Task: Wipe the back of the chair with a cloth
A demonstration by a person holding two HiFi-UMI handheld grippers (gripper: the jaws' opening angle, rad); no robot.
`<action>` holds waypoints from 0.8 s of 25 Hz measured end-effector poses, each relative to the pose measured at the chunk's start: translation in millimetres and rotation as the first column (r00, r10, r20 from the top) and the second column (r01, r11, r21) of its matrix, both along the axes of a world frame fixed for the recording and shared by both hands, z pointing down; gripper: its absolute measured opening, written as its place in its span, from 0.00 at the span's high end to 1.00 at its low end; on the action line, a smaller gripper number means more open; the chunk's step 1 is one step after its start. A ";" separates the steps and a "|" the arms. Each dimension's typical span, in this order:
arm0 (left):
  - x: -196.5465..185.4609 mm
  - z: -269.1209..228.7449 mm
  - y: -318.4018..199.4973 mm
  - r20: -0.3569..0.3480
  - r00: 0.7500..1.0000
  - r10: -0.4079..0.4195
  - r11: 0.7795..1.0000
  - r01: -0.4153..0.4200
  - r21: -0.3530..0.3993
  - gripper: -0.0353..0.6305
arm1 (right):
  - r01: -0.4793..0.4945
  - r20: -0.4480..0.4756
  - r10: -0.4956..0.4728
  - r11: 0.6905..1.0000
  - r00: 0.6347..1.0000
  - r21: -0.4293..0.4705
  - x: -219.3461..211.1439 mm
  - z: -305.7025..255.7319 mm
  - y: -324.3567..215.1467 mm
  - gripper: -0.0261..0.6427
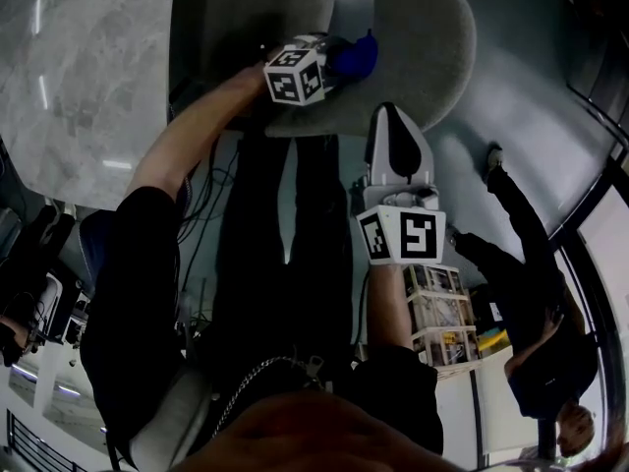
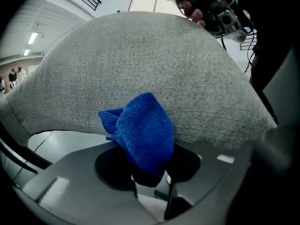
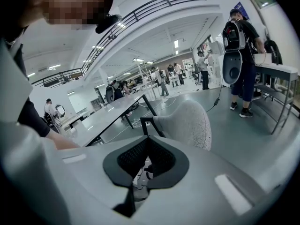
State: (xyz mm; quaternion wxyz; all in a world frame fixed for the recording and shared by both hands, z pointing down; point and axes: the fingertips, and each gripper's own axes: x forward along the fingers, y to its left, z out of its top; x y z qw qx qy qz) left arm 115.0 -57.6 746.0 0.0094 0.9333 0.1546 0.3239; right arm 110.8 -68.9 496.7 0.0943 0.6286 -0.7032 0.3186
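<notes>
One blue cloth [image 2: 143, 135] sits closest, its lower end pinched between the jaws of the left gripper [image 2: 150, 184] and its bunched upper part lying against the single grey chair back [image 2: 154, 64]. Two grippers are in use. From the head view, the left arm stretches forward to the chair, while the right gripper [image 1: 393, 131] is held nearer the body on a bent arm, pointing toward the chair, jaws nearly together with nothing between them

Pale marbled surface [image 1: 88, 77] at upper left, tangled cables [image 1: 201, 197] on the grey floor [image 1: 531, 91], stacked printed boxes [image 1: 437, 313], a person in black [image 1: 536, 308] standing close by, balcony railing [image 3: 154, 6] overhead, another person wearing a backpack [image 3: 243, 60] farther off
</notes>
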 end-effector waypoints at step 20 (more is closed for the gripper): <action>-77.6 5.1 74.2 0.181 0.922 0.341 0.933 -0.309 -0.185 0.73 | 0.039 0.020 -0.040 0.999 0.999 0.011 -4.6 -4.6 2.8 0.96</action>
